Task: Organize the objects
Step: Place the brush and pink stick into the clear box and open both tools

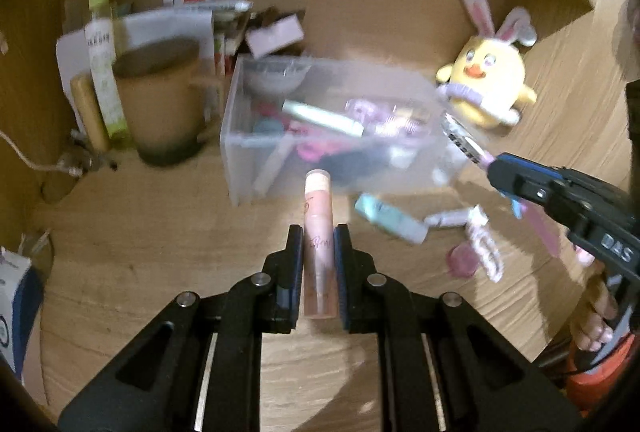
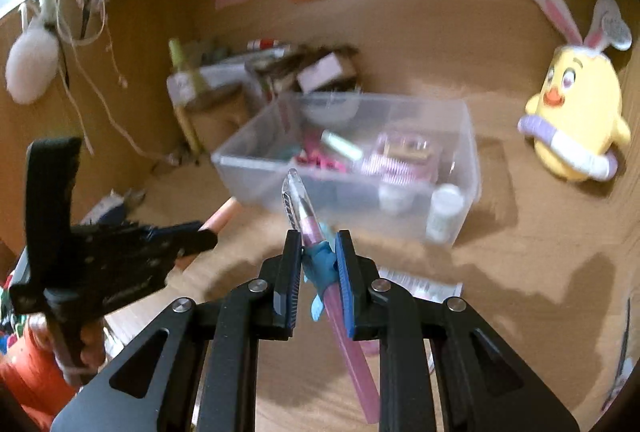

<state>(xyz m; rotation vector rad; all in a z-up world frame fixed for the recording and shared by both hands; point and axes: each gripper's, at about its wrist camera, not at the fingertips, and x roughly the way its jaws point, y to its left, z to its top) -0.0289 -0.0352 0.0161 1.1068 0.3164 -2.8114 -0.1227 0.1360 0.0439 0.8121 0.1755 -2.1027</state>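
Observation:
My left gripper (image 1: 318, 232) is shut on a peach-pink tube (image 1: 318, 216) that points toward the clear plastic bin (image 1: 236, 136). My right gripper (image 2: 319, 237) is shut on a pink pen (image 2: 316, 232) with a clear cap and a blue charm; its tip points at the bin's near wall (image 2: 304, 188). The right gripper also shows at the right of the left wrist view (image 1: 496, 172), with the pen's cap at the bin's right corner. The bin holds several small cosmetics and pink items. The left gripper shows at the left of the right wrist view (image 2: 204, 236).
A mint tube (image 1: 390, 218), a small white tube (image 1: 448, 218), a pink fuzzy piece (image 1: 486, 248) and a pink disc (image 1: 464, 260) lie on the wooden desk right of the bin. A yellow chick plush (image 1: 486, 80) sits at back right. A brown mug (image 1: 160, 100), spray bottle (image 1: 102, 52) and boxes stand at back left.

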